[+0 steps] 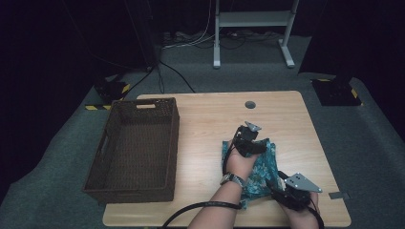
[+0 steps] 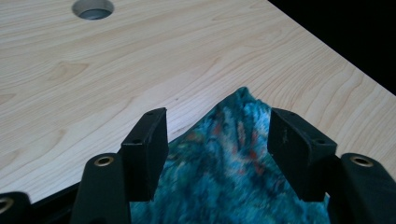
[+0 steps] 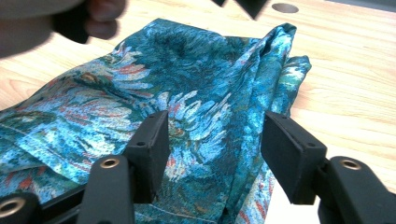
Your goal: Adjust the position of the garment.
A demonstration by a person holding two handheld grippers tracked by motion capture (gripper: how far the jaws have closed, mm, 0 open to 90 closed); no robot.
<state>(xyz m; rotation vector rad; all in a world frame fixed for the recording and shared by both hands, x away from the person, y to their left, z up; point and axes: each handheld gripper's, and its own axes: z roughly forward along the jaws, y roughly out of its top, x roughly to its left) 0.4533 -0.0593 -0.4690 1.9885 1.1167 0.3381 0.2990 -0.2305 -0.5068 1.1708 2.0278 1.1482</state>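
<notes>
Lying rumpled on pale wood point(image 1: 210, 124) — teal floral cloth point(image 1: 261, 169).

a light wood table point(image 1: 210, 119) stands on grey carpet point(image 1: 62, 157); beyond the table a white frame point(image 1: 253, 28) and cables point(image 1: 191, 40), all else dark

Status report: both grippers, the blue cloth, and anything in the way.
Left gripper open over the cloth's far corner. Right gripper open over its near edge. Blue patterned cloth lying folded on the table, unheld. Basket off to the left, nothing in the way.
</notes>
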